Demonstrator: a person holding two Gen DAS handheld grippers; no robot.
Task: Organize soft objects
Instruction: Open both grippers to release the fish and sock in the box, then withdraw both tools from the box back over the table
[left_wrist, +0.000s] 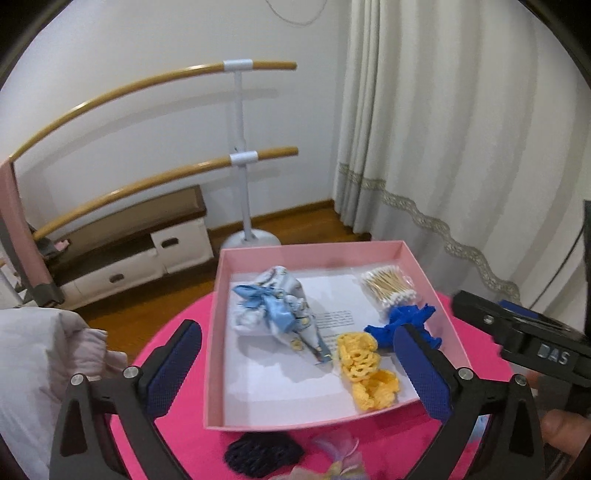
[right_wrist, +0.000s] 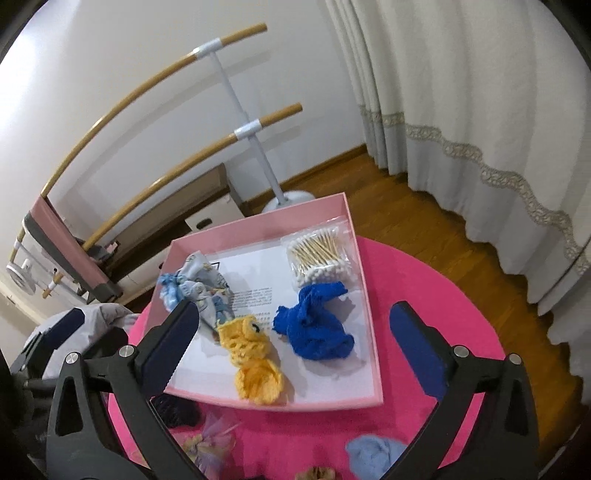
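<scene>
A shallow pink box (left_wrist: 432, 291) is seen on a round, bright pink desk (right_wrist: 436, 288), its floor lined with a printed white sheet. Inside it, four things are laid out: a white and pale-blue printed cloth bundle tied with a blue ribbon (left_wrist: 275, 308) at the left, a yellow crocheted piece (left_wrist: 364, 369) near the front wall, a crumpled royal-blue knit (right_wrist: 314, 325) just to the right of the yellow piece, and a clear packet of cotton swabs (right_wrist: 317, 254) in the far right corner.

Outside the box, on the near part of the desk, a dark navy knitted item (left_wrist: 262, 454) and a pastel, gauzy hair tie (left_wrist: 338, 450) are seen beside each other, and a pale blue soft item (right_wrist: 373, 454) lies further right.

The left gripper (left_wrist: 295, 369) is held above the front of the box with its jaws spread wide and nothing between them. The right gripper (right_wrist: 291, 354) is likewise held with jaws wide apart and empty, above the box's near edge.

Behind the desk, a two-rail wooden barre on a white stand (left_wrist: 242, 155), a low cabinet (left_wrist: 140, 254), wooden flooring and a cream curtain with a lace band (right_wrist: 480, 110) are visible.
</scene>
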